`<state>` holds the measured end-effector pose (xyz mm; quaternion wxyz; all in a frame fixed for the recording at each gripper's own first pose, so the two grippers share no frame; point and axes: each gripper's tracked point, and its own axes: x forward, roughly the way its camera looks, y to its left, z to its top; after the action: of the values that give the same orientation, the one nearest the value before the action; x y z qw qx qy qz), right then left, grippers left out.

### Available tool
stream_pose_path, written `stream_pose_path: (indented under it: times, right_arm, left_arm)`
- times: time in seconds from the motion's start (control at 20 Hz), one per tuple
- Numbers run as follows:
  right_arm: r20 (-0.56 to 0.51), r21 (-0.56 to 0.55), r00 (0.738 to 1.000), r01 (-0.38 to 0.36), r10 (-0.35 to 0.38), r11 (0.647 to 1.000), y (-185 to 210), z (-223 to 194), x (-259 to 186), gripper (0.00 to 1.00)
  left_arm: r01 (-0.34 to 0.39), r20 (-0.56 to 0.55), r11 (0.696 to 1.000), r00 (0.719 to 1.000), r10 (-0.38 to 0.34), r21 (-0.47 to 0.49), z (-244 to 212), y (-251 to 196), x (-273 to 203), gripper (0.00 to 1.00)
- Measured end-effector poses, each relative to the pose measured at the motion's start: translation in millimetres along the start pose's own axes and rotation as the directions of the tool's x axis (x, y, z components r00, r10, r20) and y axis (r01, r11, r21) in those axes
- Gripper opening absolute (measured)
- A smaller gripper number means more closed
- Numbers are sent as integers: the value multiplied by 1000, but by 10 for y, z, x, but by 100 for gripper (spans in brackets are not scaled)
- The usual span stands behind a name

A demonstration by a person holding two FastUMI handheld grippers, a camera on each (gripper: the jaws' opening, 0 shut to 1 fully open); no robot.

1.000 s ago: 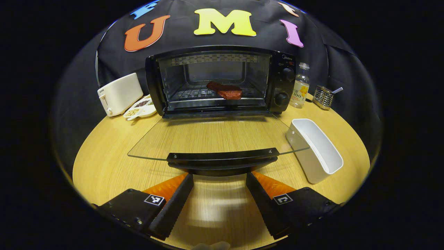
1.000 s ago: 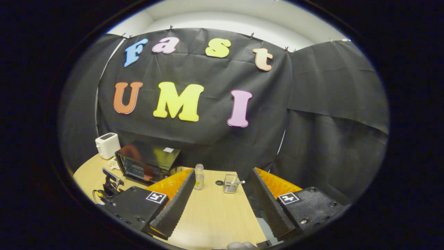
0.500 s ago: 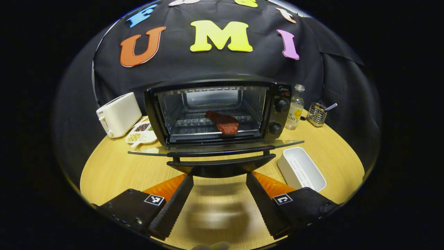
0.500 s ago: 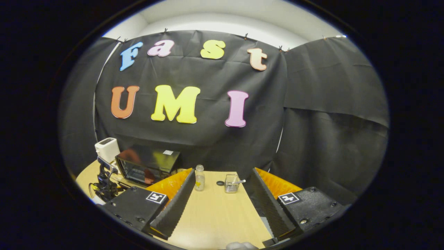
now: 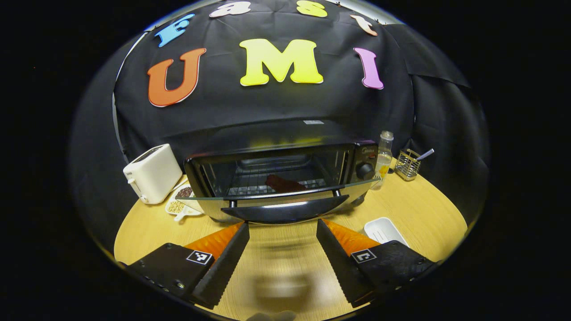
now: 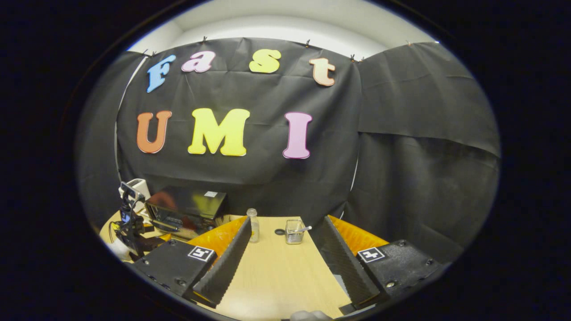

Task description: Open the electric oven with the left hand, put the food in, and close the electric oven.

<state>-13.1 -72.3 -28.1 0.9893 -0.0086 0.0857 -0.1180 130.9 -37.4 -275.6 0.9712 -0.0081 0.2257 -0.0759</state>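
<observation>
The tray [image 5: 384,229] was half hidden behind the left gripper's [image 5: 282,232] right finger. The food [image 5: 283,183] sat dim behind the door [image 5: 276,196], its lower edge hidden by the door's rim. The dish [image 5: 180,206] was partly covered by the oven [image 5: 285,174]; its contents were too small to tell.

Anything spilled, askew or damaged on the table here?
Nothing stands out. The oven door is only part-way shut, which fits the closing step; the food lies on the rack inside. Toaster, bottle and white container stand upright.
</observation>
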Motion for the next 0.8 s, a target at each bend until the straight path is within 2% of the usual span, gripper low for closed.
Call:
stream_pose_path:
  times: [0.15, 0.65, 0.8]
  right_arm:
    - [2, 10, 1000, 4, -4, 1000, -14, 12, -34, 100]
    - [-1, 22, 1000, 18, -18, 1000, -44, -42, -134, 100]
    - [1, 11, 1000, 6, -6, 1000, -28, -27, -146, 100]
  left_arm:
    - [-2, 21, 1000, 1000, 2, -5, 127, 14, 33, 96]
    - [13, 1, 1000, 1000, -13, 0, 3, -76, -91, 97]
    - [-11, 28, 1000, 1000, 11, 0, 140, -67, -256, 97]
